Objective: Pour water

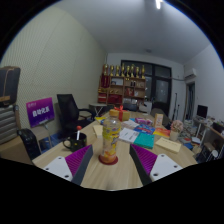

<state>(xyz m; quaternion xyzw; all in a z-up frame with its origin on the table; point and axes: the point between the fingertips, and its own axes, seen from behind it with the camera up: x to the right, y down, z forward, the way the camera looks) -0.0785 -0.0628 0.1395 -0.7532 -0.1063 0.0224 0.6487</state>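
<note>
A clear bottle (109, 138) with a yellow-orange label and a pale cap stands upright on a round red coaster (108, 159) on the wooden table (108, 178). My gripper (111, 163) is open, its purple pads (80, 163) set wide to either side. The bottle stands just ahead of the fingers, in the gap's line, with clear room at both sides. Nothing is held. A dark mug (75, 143) stands on the table to the left of the bottle.
Books, boxes and papers (145, 135) crowd the table beyond and to the right of the bottle. Black office chairs (68, 108) stand at the left, near a purple sign (41, 110). Shelves (124, 86) line the far wall.
</note>
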